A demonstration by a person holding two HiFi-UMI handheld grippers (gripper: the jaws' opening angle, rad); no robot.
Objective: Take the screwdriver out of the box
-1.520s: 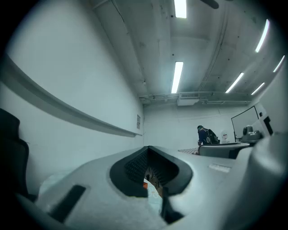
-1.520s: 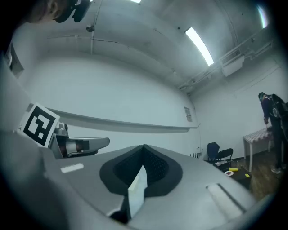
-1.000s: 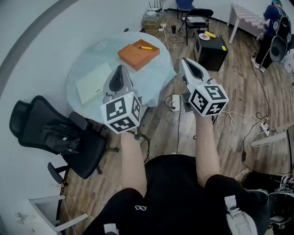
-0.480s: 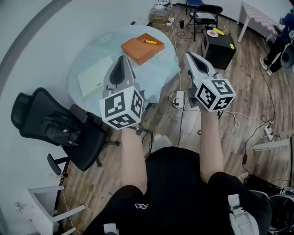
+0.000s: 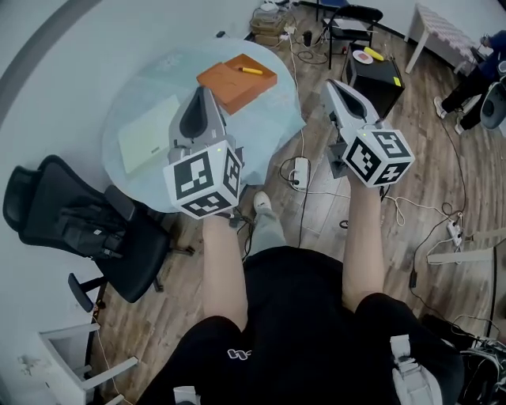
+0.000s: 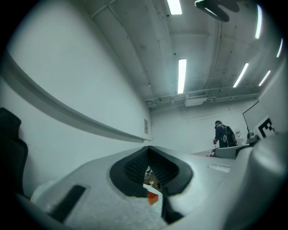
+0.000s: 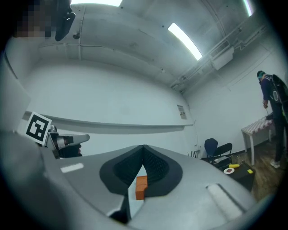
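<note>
An orange box [image 5: 237, 80] lies on the far side of a round glass table [image 5: 142, 170]. A yellow-handled screwdriver [image 5: 251, 70] rests on top of the box. My left gripper [image 5: 203, 90] is held over the table's near part, short of the box, with its jaws meeting at the tips and nothing between them. My right gripper [image 5: 330, 83] hangs over the floor to the right of the table, also shut and empty. The orange box [image 6: 153, 197] peeks through under the left gripper [image 6: 148, 147], and the orange box [image 7: 141, 187] shows below the right gripper [image 7: 144, 146] too.
A pale green sheet [image 5: 148, 133] lies on the table's left part. A black office chair [image 5: 87, 225] stands at the near left. On the floor are a power strip [image 5: 300, 174] and cables. A black cabinet [image 5: 376, 79], a folding chair [image 5: 348, 20] and a person [image 5: 477, 71] are at the back right.
Both grippers have come closer to the table, the left now over its near part. The person's foot has stepped forward beneath them. The box and screwdriver have not moved.
</note>
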